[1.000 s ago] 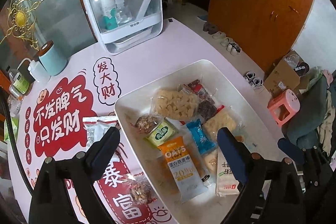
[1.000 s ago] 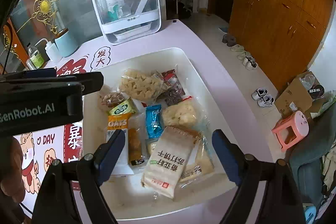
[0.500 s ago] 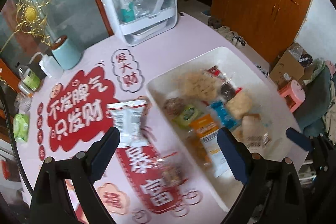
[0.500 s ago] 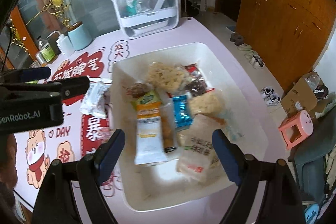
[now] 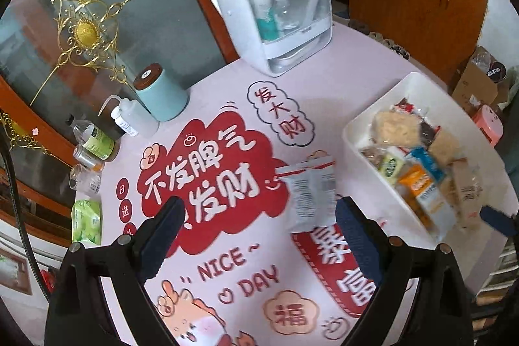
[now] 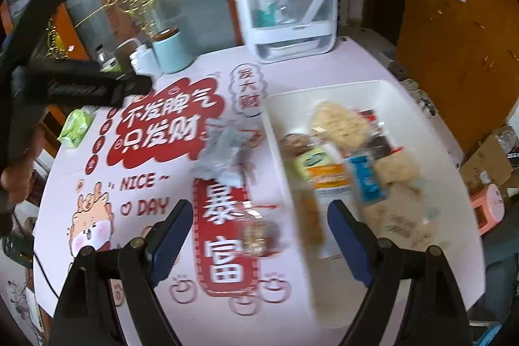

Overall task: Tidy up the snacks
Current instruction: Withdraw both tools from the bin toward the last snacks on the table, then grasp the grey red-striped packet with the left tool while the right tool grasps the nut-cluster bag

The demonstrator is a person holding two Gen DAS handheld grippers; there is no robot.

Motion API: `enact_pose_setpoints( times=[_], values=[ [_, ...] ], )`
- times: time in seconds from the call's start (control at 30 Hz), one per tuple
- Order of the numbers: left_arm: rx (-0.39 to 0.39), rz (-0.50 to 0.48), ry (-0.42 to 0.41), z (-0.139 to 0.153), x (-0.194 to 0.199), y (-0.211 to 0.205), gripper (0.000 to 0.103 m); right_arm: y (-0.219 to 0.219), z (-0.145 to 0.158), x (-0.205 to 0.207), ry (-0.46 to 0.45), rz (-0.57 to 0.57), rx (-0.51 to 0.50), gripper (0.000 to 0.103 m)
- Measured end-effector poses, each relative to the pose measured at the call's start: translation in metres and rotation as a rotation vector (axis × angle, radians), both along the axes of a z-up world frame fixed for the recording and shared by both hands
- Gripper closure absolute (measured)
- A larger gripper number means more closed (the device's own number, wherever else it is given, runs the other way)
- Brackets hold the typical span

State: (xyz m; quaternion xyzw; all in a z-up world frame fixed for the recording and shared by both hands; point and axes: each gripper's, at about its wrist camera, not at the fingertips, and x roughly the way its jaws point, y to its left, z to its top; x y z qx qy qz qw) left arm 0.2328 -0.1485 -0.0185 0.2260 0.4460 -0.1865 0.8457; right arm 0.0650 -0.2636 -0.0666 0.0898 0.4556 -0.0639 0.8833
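Observation:
A white tray (image 5: 373,115) at the right holds several snack packets; it also shows in the right wrist view (image 6: 327,88). A white and red snack packet (image 5: 309,196) lies on the pink table left of the tray, and shows blurred in the right wrist view (image 6: 225,153). A small clear packet of brown snack (image 6: 259,235) lies nearer, between my right fingers. My left gripper (image 5: 259,237) is open and empty above the table, the white packet just ahead of its right finger. My right gripper (image 6: 259,240) is open and empty above the small packet.
A white storage box (image 5: 275,8) with bottles stands at the back. A teal canister (image 5: 160,96), a squeeze bottle (image 5: 133,120), small jars and a green wipes pack (image 5: 86,221) line the left edge. The left gripper's body (image 6: 74,83) crosses the right wrist view at left.
Both grippers have swung left, off the tray and over the printed table mat. The tray now lies at the right of both views. Both stay open and empty.

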Motion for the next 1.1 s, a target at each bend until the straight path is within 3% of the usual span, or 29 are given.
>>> enact_pose_setpoints(
  times=[0.13,0.43,0.73,0.97,1.0,1.1],
  values=[
    [-0.001,-0.027,0.075,-0.025,0.024,0.007,0.010,0.029,-0.020,0.003,-0.009,0.003,0.018,0.017],
    [-0.049,-0.066,0.281,-0.113,0.058,-0.016,0.010,0.069,-0.087,0.004,0.003,-0.049,-0.043,0.017],
    [-0.085,-0.046,0.369,-0.169,0.077,-0.049,0.010,0.059,-0.120,0.014,0.001,-0.199,-0.167,0.017],
    [-0.076,-0.034,0.410,-0.196,0.082,-0.063,0.010,0.045,-0.139,0.031,0.043,-0.216,-0.116,0.019],
    [-0.074,-0.031,0.414,-0.199,0.083,-0.064,0.010,0.044,-0.141,0.031,0.044,-0.212,-0.100,0.022],
    [-0.069,-0.014,0.421,-0.209,0.085,-0.063,0.010,0.038,-0.146,0.031,0.056,-0.229,-0.049,0.051]
  ],
)
